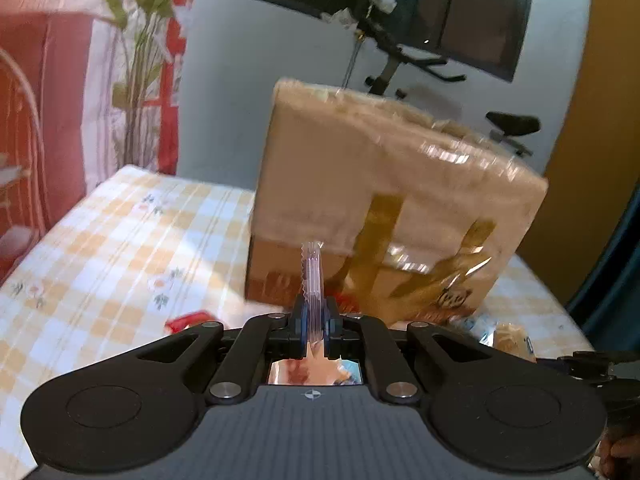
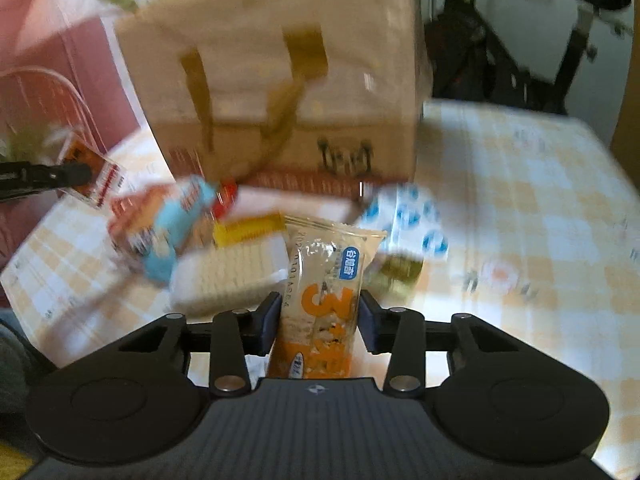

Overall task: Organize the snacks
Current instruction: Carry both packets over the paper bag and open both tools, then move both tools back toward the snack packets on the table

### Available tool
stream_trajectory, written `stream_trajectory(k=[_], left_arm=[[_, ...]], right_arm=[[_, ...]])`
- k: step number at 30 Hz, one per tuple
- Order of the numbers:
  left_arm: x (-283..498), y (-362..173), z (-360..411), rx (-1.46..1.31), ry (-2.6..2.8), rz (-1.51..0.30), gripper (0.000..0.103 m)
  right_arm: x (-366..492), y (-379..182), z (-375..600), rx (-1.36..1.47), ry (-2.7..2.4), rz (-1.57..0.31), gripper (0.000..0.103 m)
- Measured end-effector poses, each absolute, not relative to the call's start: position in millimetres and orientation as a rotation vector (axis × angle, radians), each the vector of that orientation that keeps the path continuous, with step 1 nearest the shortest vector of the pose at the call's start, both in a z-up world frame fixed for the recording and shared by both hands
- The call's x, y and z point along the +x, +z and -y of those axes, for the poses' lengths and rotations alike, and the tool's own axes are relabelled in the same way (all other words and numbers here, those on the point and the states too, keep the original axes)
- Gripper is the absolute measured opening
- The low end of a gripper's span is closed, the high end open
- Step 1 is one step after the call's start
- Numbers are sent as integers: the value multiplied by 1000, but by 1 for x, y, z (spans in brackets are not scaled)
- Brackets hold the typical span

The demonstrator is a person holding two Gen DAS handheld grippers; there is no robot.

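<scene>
1. The left gripper (image 1: pixel 315 322) has its fingers pressed together on the sealed edge of a thin clear packet (image 1: pixel 312 280), which stands up edge-on between them.
2. In the right wrist view the same packet (image 2: pixel 96 178) shows orange and red print, held at the far left above the table edge by the left gripper's dark tip.
3. The right gripper (image 2: pixel 318 322) has its fingers clamped on an orange and clear snack bar wrapper (image 2: pixel 324 280), which points forward with a blue label near its top.
4. A beige bag (image 1: pixel 384 200) with mustard-coloured handles stands on the table (image 1: pixel 120 248), just ahead of both grippers; the table carries a yellow and white checked cloth with small flowers.
5. A heap of snacks lies on the cloth in front of the bag: a pale wafer pack (image 2: pixel 232 276), a yellow packet (image 2: pixel 248 228), a blue and red packet (image 2: pixel 168 232) and a white pack with blue dots (image 2: pixel 412 224).
6. The heap is blurred, so finer print is unreadable.
7. A small red wrapper (image 1: pixel 188 320) lies on the cloth left of the left gripper.
8. An exercise bike (image 2: pixel 540 48) stands behind the table.
</scene>
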State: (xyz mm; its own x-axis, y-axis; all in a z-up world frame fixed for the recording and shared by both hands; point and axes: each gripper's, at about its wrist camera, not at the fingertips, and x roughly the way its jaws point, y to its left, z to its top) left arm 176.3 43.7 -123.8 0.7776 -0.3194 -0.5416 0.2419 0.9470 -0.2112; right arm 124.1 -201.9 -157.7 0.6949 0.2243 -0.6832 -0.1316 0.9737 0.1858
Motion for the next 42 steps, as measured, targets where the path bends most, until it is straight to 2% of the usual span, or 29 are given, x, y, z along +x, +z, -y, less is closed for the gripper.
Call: stream_trajectory(k=[9,20,25,33,36,37,38,40,42], left_arm=[[180,-67,-31,-136,-414,-451,8],[241,-9,16,-177,-478,-320,8],[280,-13,39,-188,-480,-345,8],[321,-43,60,-147,-445,-434,9],[319,-49,59,-116,-480,-442,15],[318,-49,58,-105,-489,-444,28],[317,-50,56,-96,-486,-443,46],[312,-52,49,-92,-465,-429,59],[310,-51,43,-97,-453,-428,60]], right_arm=[[122,-91,209,105,230,-541,42],[179,6,213,63,280,-250,42],[226,6,206,2,221,-202,42],[278,-36,206,47,136,-349,42],[280,-44,210,65,123,-395,43],[278,-45,213,70,116,-402,43],[275,-45,214,73,106,-397,44],[265,-43,219,69,97,-376,60],[255,-41,220,55,91,-354,68]])
